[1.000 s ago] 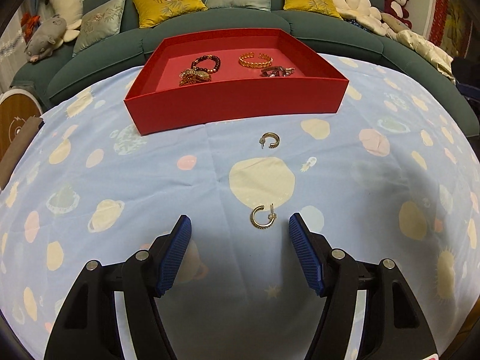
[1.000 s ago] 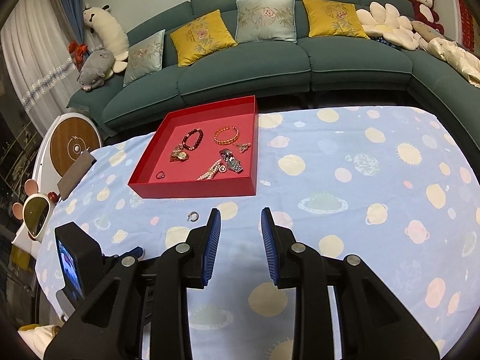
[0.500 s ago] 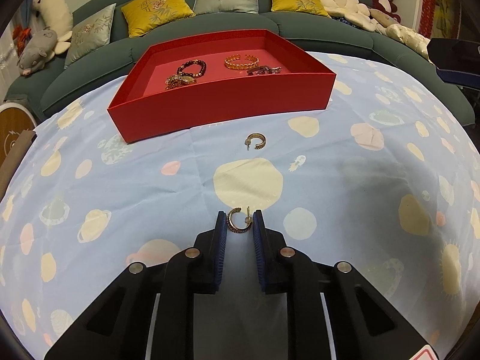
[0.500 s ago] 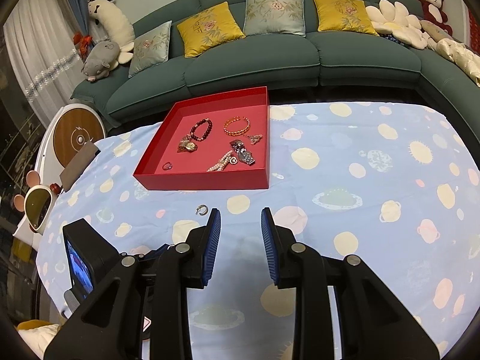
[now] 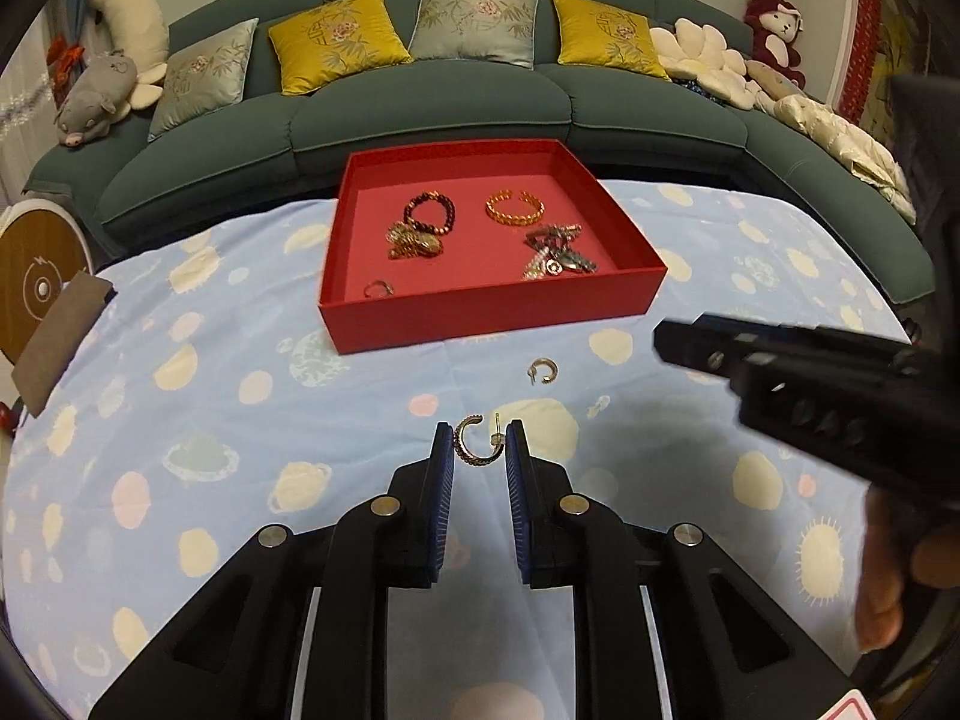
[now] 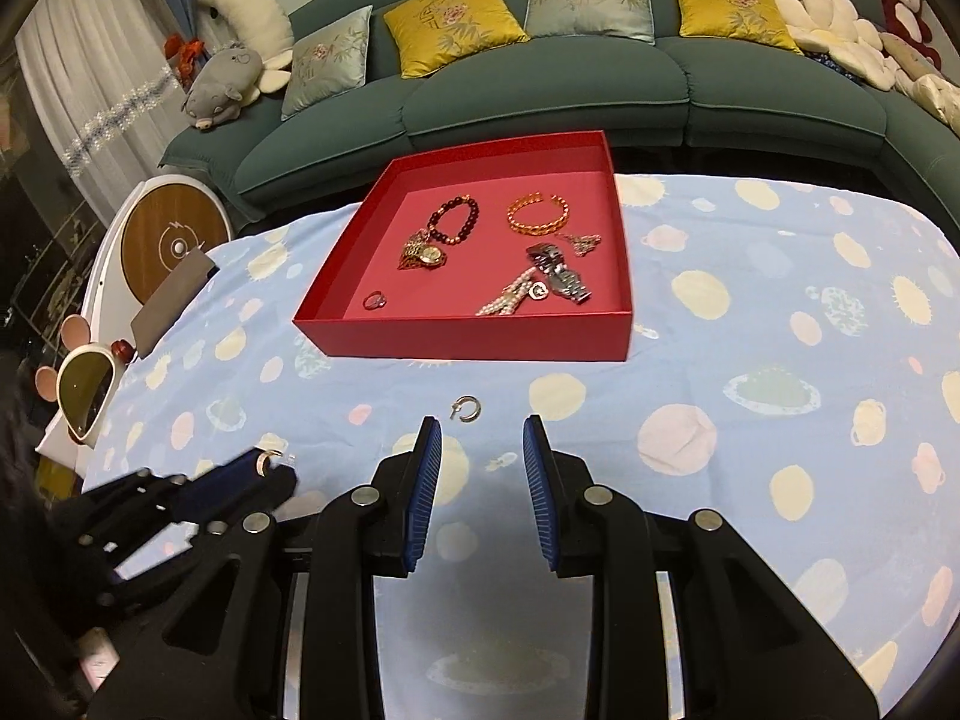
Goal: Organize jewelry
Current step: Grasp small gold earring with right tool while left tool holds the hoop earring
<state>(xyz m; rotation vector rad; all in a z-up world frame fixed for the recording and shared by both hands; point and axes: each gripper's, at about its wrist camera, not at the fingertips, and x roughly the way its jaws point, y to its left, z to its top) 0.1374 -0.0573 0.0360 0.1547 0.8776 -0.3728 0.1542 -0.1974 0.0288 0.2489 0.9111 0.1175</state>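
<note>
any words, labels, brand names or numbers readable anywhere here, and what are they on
None can be read.
Watch in the red tray: any dial or brand marking is too small to make out.
Round wooden disc beside the table: a lightning-like sign at its centre, no letters.
Yellow cushions on the sofa: an embroidered motif, too blurred to read as text.
Red-and-white corner at the left wrist view's bottom edge: cut off, unreadable.

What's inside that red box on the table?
The red box holds a dark bead bracelet, a gold bangle, a heart pendant, a watch, a pearl strand and a ring. Anything beneath the tangled pieces is hidden.
</note>
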